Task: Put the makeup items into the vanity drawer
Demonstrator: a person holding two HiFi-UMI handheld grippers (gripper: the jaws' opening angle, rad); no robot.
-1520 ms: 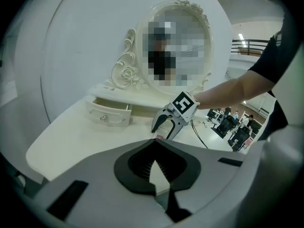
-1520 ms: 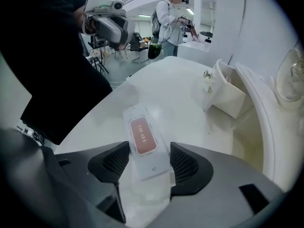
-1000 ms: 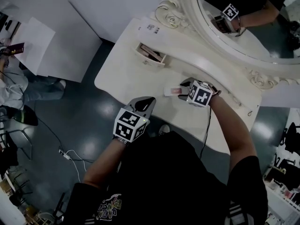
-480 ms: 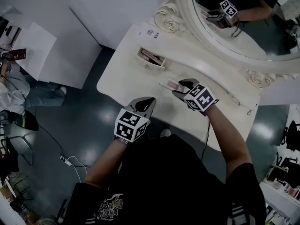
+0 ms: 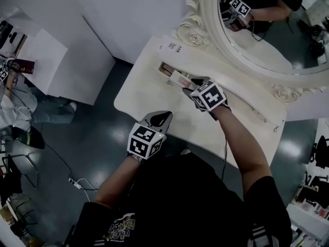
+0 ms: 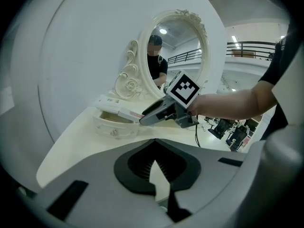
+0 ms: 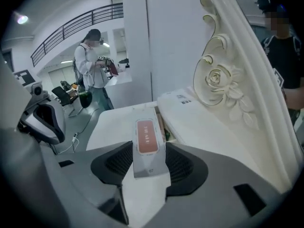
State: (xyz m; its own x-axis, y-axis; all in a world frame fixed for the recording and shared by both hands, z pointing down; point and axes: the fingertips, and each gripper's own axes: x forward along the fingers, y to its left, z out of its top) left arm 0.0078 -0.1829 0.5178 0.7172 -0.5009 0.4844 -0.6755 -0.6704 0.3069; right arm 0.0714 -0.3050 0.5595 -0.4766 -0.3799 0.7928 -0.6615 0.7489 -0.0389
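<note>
My right gripper point(image 5: 187, 88) is shut on a flat white makeup box point(image 5: 179, 79) with a pink window, pads pressing its two long sides point(image 7: 147, 146). The box's far end reaches over the open small drawer point(image 5: 165, 67) on the white vanity table point(image 5: 154, 99). In the left gripper view the box point(image 6: 129, 115) hangs just above the drawer point(image 6: 112, 125), which has something inside. My left gripper point(image 5: 159, 119) hovers at the table's front edge, jaws shut with nothing between them point(image 6: 153, 167).
An oval mirror in an ornate white frame point(image 5: 198, 22) rises right behind the drawer. A printed label point(image 5: 174, 46) lies on the table's far left corner. White cabinets point(image 5: 61, 40) stand to the left. A person point(image 7: 92, 65) stands beyond the table.
My right gripper has carried the box from the middle of the table to the left and back, up to the open drawer. The left gripper has stayed at the front edge.
</note>
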